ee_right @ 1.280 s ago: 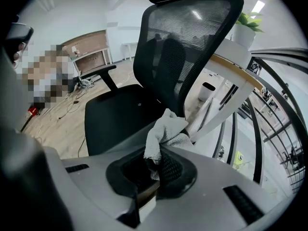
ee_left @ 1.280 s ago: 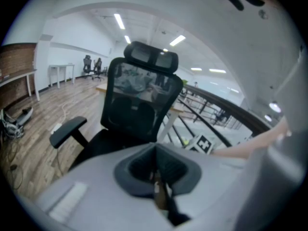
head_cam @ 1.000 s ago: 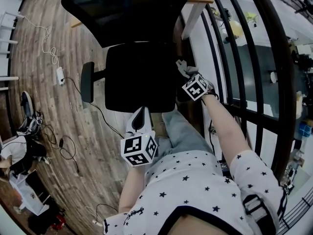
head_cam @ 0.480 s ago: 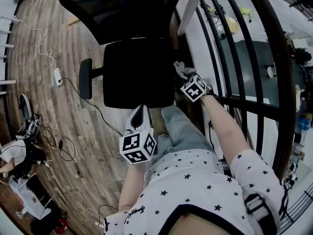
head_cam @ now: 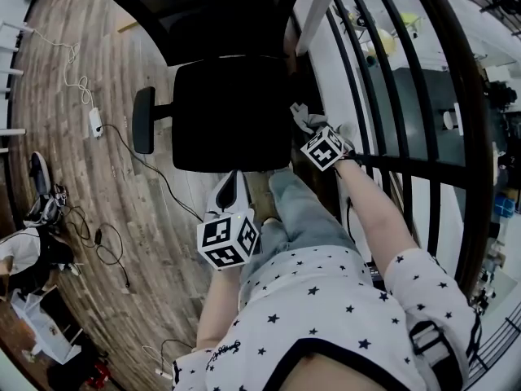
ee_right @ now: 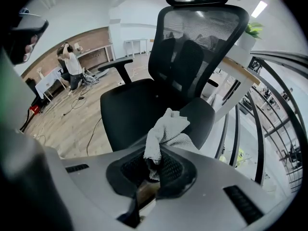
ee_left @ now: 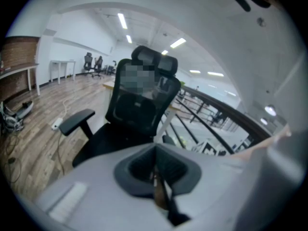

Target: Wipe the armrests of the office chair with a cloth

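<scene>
Head view, looking steeply down

- Office chair (head_cam: 232, 112): black, seat toward the person, mesh back toward the top of the view. It stands on a wooden floor (head_cam: 73, 186).
- Left armrest (head_cam: 143, 131): stands out from the seat's left edge on its post, nothing touching it.
- Right gripper (head_cam: 312, 130): at the seat's right edge, near its front right corner, with its marker cube just behind. Its jaws are clamped on the cloth (head_cam: 306, 119).
- Cloth, from the right gripper view (ee_right: 166, 134): pale and crumpled. It is pinched at its lower end between the jaws, and the rest bunches upward in front of the seat's near edge. I cannot tell whether it touches the chair's right armrest (that armrest is mostly covered in the head view).
- Left gripper (head_cam: 234, 187): held low, in front of the seat's front edge and apart from the chair. In its own view its jaws (ee_left: 156, 170) are pressed together with nothing between them. The chair is ahead, and one armrest (ee_left: 77, 121) shows to the left.
- Surroundings: a black railing (head_cam: 383, 96) runs close along the chair's right side. A cable (head_cam: 138, 169) trails over the floor left of the chair, and a white power strip (head_cam: 94, 123) lies further left
</scene>
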`<state>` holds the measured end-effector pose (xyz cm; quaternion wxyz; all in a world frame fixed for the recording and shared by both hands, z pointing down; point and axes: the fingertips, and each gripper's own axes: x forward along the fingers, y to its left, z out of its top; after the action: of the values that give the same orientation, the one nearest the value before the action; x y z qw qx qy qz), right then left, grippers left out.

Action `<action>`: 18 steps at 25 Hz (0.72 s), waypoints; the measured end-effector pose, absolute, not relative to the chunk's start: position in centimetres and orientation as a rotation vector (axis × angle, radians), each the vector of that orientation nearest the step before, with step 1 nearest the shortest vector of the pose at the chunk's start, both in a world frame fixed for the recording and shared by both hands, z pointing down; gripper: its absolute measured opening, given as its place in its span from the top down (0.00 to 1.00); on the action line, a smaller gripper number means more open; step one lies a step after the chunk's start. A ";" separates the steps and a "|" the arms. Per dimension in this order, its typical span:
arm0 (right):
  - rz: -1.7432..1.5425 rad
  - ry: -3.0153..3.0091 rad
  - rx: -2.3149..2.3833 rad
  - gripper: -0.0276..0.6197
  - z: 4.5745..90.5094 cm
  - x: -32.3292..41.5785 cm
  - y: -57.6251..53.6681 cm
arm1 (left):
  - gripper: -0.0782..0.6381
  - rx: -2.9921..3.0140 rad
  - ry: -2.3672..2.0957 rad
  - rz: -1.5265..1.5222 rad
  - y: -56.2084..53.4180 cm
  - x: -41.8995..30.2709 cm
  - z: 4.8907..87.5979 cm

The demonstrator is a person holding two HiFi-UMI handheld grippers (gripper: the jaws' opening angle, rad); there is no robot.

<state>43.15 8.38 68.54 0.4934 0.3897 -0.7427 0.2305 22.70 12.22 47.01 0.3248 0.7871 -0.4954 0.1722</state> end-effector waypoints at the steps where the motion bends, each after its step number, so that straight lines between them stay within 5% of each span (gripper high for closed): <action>1: 0.555 -1.801 0.943 0.91 68.5 43.1 8.8 | 0.89 2.063 -1.302 0.449 12.5 22.6 47.0; 18: 0.512 -1.809 0.886 0.91 68.4 41.3 12.7 | 0.89 2.048 -1.329 0.418 17.3 20.3 47.7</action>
<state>41.34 12.71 68.38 0.5072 0.3673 -0.7502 0.2123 20.32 17.29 47.74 0.3259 0.7816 -0.5073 0.1596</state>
